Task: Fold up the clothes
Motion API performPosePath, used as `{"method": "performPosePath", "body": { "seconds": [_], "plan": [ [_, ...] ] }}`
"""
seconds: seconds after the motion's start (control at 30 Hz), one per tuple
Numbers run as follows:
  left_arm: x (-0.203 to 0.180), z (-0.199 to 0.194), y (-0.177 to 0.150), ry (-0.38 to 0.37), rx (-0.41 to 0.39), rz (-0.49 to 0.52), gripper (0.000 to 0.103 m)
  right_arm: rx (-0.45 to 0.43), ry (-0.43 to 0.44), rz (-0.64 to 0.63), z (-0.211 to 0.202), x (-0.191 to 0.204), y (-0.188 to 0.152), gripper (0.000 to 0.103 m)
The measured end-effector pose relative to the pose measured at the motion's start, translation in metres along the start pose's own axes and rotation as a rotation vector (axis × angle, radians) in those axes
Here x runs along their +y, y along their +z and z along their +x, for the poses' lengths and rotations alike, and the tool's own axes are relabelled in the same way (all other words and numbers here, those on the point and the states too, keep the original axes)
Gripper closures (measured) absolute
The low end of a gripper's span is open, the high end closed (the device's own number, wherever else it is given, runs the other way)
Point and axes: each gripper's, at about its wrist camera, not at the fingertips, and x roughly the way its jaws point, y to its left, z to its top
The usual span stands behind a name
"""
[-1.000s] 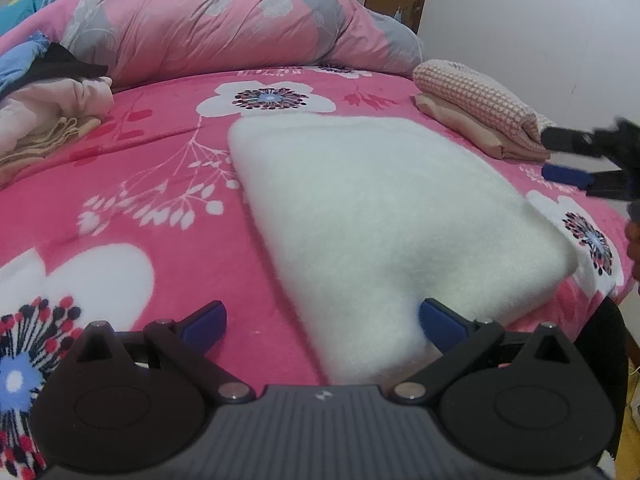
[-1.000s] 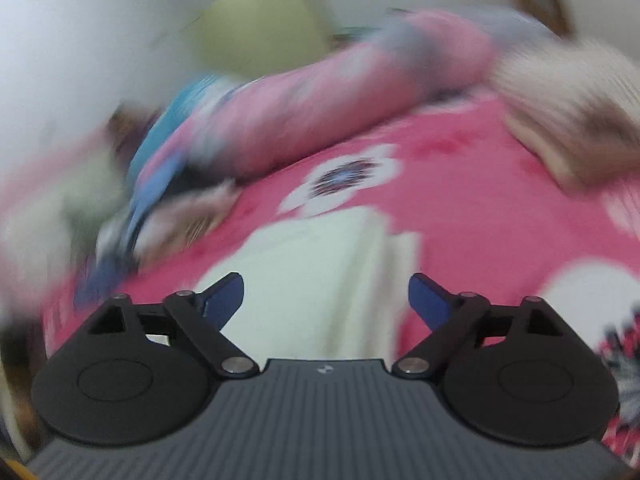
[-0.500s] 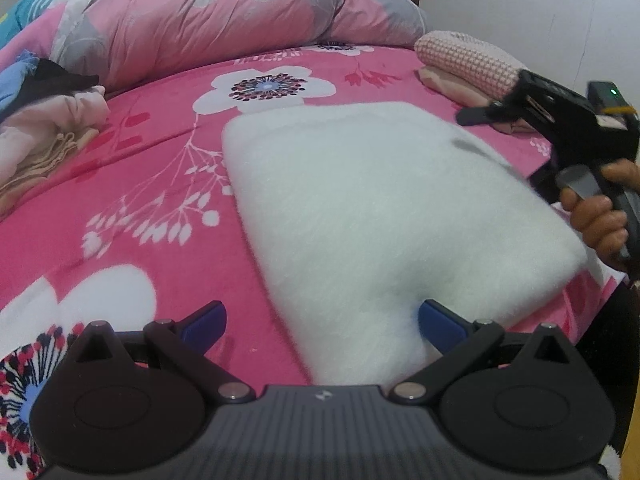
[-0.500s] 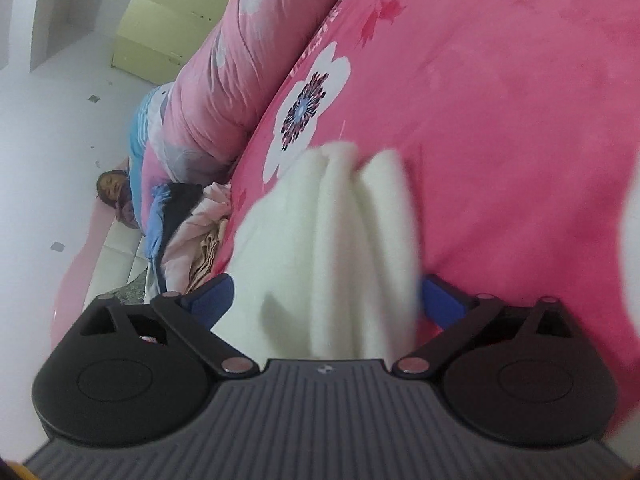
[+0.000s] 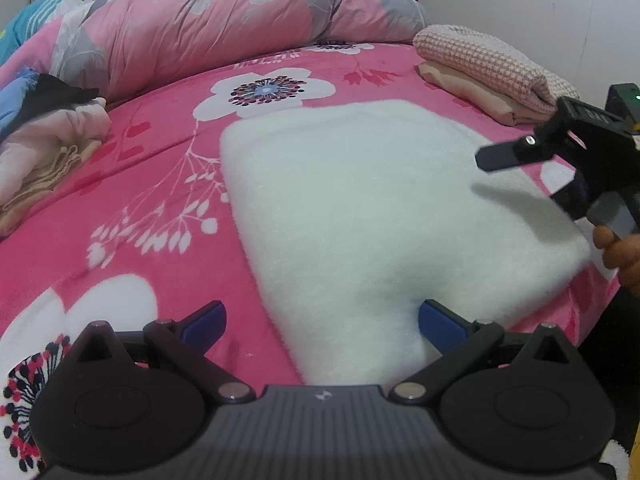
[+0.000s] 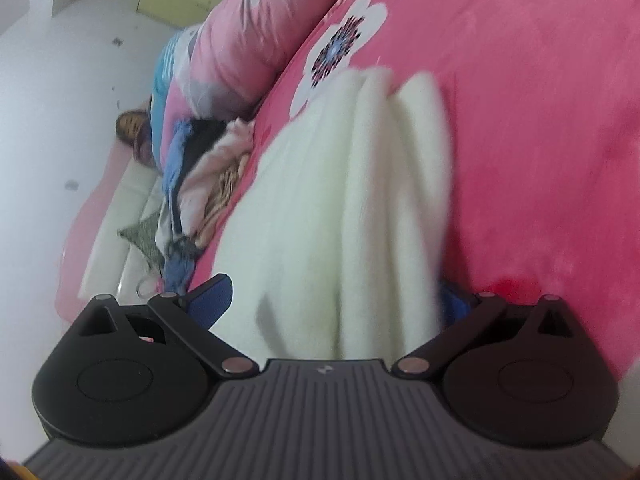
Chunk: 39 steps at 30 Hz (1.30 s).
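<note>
Now we count one white fleece garment (image 5: 372, 216), folded flat on the pink floral bedspread (image 5: 152, 184). Two folded pieces sit stacked at the far right: a pink waffle-knit piece (image 5: 488, 64) on a peach piece (image 5: 468, 92). One loose heap of clothes (image 5: 48, 148) lies at the left edge, and one rolled pink quilt (image 5: 224, 24) runs along the back.

Our left gripper (image 5: 322, 322) has its jaws spread wide, the near edge of the white garment lying between the blue pads (image 5: 442, 326), not pinched. Our right gripper (image 6: 332, 304) is tipped sideways at the garment's right edge, its jaws also apart with the layered fleece between them; whether the pads press the cloth we cannot tell.

Compared with half a second ago, the right gripper (image 5: 560, 156) seen from the left wrist has dropped lower and nearer the garment's right side, and more fleece fills its own view.
</note>
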Motion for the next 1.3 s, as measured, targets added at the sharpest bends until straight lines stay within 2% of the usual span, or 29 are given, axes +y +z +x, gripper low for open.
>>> {"method": "performPosePath", "body": {
  "seconds": [0.2, 0.33, 0.43, 0.53, 0.63, 0.7, 0.83, 0.9, 1.17, 1.3],
  "plan": [
    [-0.002, -0.004, 0.001, 0.012, -0.035, 0.036, 0.0, 0.034, -0.004, -0.025, 0.0, 0.005, -0.003, 0.001],
    [0.006, -0.01, 0.008, -0.019, -0.057, 0.007, 0.0, 0.04, 0.022, 0.001, 0.0, 0.0, 0.002, 0.001],
    [0.027, -0.02, 0.012, -0.124, -0.113, -0.074, 0.0, 0.038, 0.035, -0.002, -0.001, -0.002, 0.002, 0.001],
    [0.054, -0.018, 0.013, -0.269, -0.147, -0.186, 0.0, 0.027, 0.055, -0.02, -0.003, -0.004, -0.001, 0.001],
    [0.073, 0.006, 0.011, -0.336, -0.086, -0.277, 0.0, 0.008, 0.079, -0.032, -0.005, -0.006, -0.003, 0.002],
    [0.084, 0.023, 0.008, -0.372, -0.057, -0.323, 0.002, -0.014, 0.075, -0.037, -0.007, -0.007, -0.005, 0.008],
    [0.1, 0.052, 0.007, -0.529, -0.048, -0.419, 0.002, -0.043, 0.05, -0.036, -0.01, -0.013, -0.007, 0.025],
    [0.103, 0.066, 0.01, -0.577, -0.044, -0.432, 0.002, -0.042, 0.064, -0.008, -0.01, -0.02, -0.004, 0.035],
    [0.103, 0.096, 0.023, -0.694, -0.057, -0.383, 0.001, 0.036, 0.135, 0.024, 0.008, -0.03, 0.021, 0.038],
    [0.1, 0.103, 0.029, -0.703, -0.049, -0.38, 0.0, 0.082, 0.171, 0.021, 0.025, -0.031, 0.036, 0.04]
  ]
}}
